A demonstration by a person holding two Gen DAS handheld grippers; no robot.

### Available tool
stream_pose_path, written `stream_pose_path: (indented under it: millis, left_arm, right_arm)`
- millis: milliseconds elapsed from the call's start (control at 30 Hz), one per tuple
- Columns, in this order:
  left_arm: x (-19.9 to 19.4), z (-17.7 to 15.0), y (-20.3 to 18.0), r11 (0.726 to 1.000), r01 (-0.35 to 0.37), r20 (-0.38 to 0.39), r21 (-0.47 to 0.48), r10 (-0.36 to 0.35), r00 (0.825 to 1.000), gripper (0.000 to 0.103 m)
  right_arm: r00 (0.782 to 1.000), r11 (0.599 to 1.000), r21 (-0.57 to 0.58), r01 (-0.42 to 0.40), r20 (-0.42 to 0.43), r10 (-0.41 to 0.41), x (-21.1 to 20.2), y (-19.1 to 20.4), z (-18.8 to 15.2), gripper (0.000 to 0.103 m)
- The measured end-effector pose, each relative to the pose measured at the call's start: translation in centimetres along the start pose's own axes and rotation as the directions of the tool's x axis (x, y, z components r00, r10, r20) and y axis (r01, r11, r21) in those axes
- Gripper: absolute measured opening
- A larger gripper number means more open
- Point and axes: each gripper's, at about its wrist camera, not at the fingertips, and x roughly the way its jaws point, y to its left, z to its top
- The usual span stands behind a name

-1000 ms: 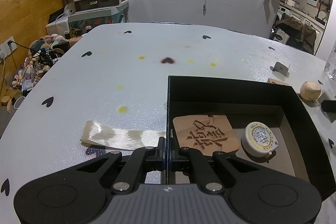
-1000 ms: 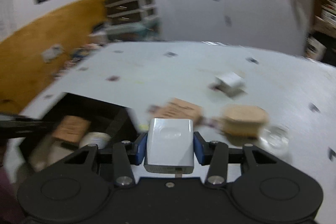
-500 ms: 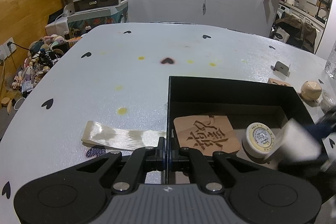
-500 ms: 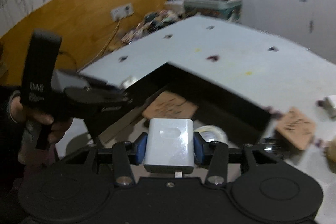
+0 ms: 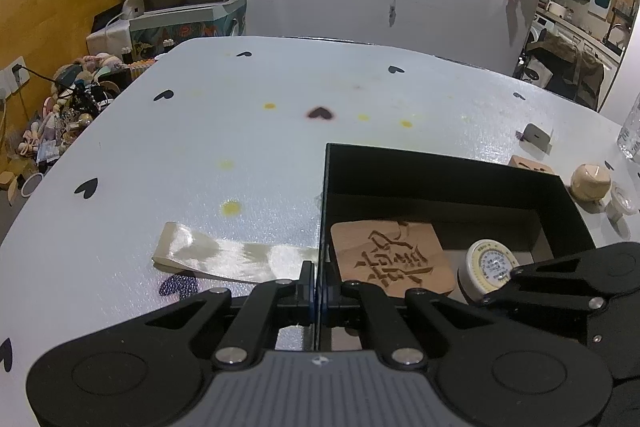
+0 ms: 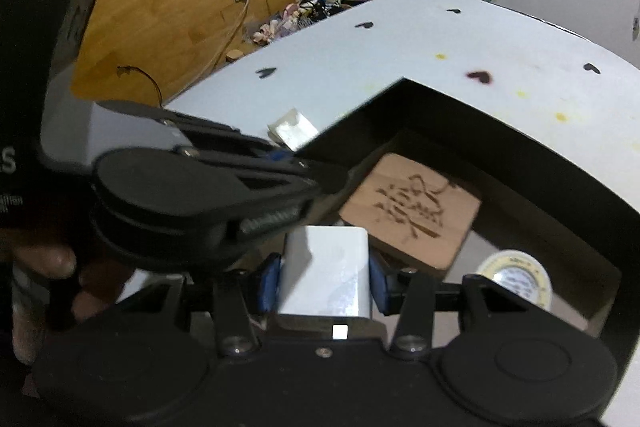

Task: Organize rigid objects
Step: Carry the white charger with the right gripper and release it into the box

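A black open box [image 5: 440,163] stands on the white table. My left gripper [image 5: 318,291] is shut on the box's left wall near the front corner. Inside lie a carved wooden coaster [image 5: 392,259] and a round tape measure [image 5: 490,263]. My right gripper [image 6: 325,283] is shut on a white charger block [image 6: 328,255], held just above the box's near end, in front of the coaster [image 6: 412,211] and left of the tape measure [image 6: 514,279]. Its black body shows low at the right of the left wrist view. The left gripper [image 6: 288,163] crosses the right wrist view, and a hand holds its handle.
Outside the box to the right lie a second wooden coaster [image 5: 530,163], a faceted wooden ball [image 5: 590,181], a small clear cup [image 5: 622,203] and a small grey piece [image 5: 538,135]. A shiny folded strip [image 5: 224,257] lies left of the box. Clutter lies on the floor past the table's left edge.
My right gripper has carried the white charger leftward from over the open table to over the box, and its body now shows in the left wrist view. The left gripper has stayed put.
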Motion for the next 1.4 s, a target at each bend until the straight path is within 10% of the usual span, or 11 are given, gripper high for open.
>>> stream_pose_path:
  millis: [700, 1400]
  left_arm:
    - [0.0, 0.0, 0.1, 1.0, 0.0, 0.0, -0.008, 0.0, 1.0, 0.003]
    - [0.0, 0.0, 0.1, 1.0, -0.004, 0.001, -0.004, 0.004, 1.0, 0.003]
  right_arm:
    - [1.0, 0.998, 0.061, 0.017, -0.001, -0.017, -1.6, -1.3, -0.2, 0.06]
    - [0.982, 0.992, 0.007, 0.124, 0.139, -0.124, -8.4, -2.2, -2.7, 0.097]
